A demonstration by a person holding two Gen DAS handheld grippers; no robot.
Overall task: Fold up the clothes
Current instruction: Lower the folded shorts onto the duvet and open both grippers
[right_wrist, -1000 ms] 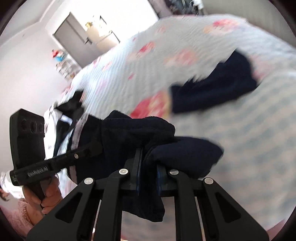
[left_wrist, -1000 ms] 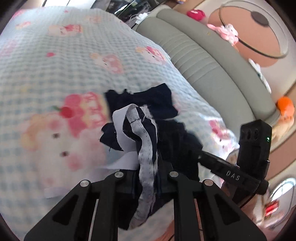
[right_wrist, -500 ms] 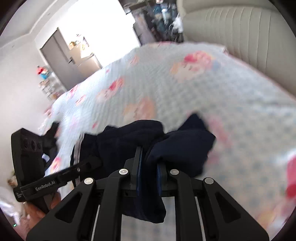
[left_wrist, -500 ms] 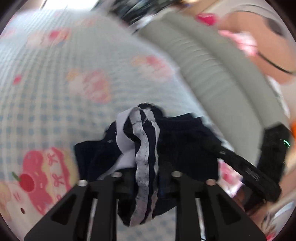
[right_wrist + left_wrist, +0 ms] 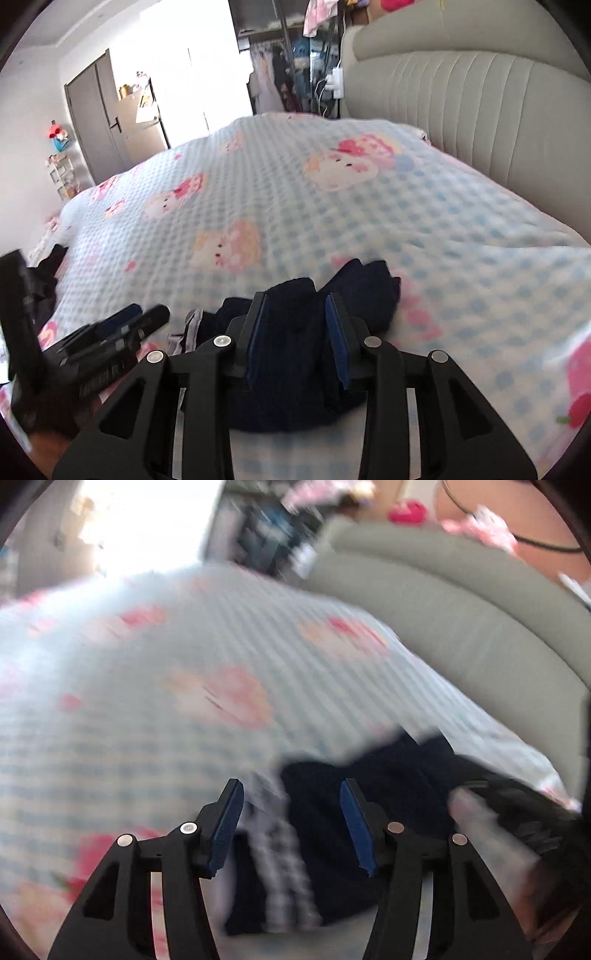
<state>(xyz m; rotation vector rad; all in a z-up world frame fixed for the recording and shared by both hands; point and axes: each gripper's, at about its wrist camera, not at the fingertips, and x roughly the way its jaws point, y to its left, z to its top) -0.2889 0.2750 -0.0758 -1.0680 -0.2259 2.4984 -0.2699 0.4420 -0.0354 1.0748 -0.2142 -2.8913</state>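
Observation:
A dark navy garment [image 5: 332,830] with a white-and-navy striped band [image 5: 280,849] lies bunched on the bed's blue-checked quilt [image 5: 147,709]. My left gripper [image 5: 291,797] is open, jaws wide apart, with the garment lying between and below them; the view is blurred. In the right wrist view the same navy garment [image 5: 295,354] sits between my right gripper's [image 5: 295,306] fingers, which stand partly apart around the cloth. The left gripper [image 5: 122,325] shows at the lower left of the right wrist view.
A grey padded headboard [image 5: 480,103] runs along the right side of the bed. More dark clothes [image 5: 48,266] lie at the bed's left edge. A door and wardrobe [image 5: 107,122] stand beyond the far end. The quilt [image 5: 332,221] stretches ahead.
Both grippers have carried the garment down to the quilt. The left gripper has opened and let go of the striped band. The right jaws have spread apart from their tight pinch.

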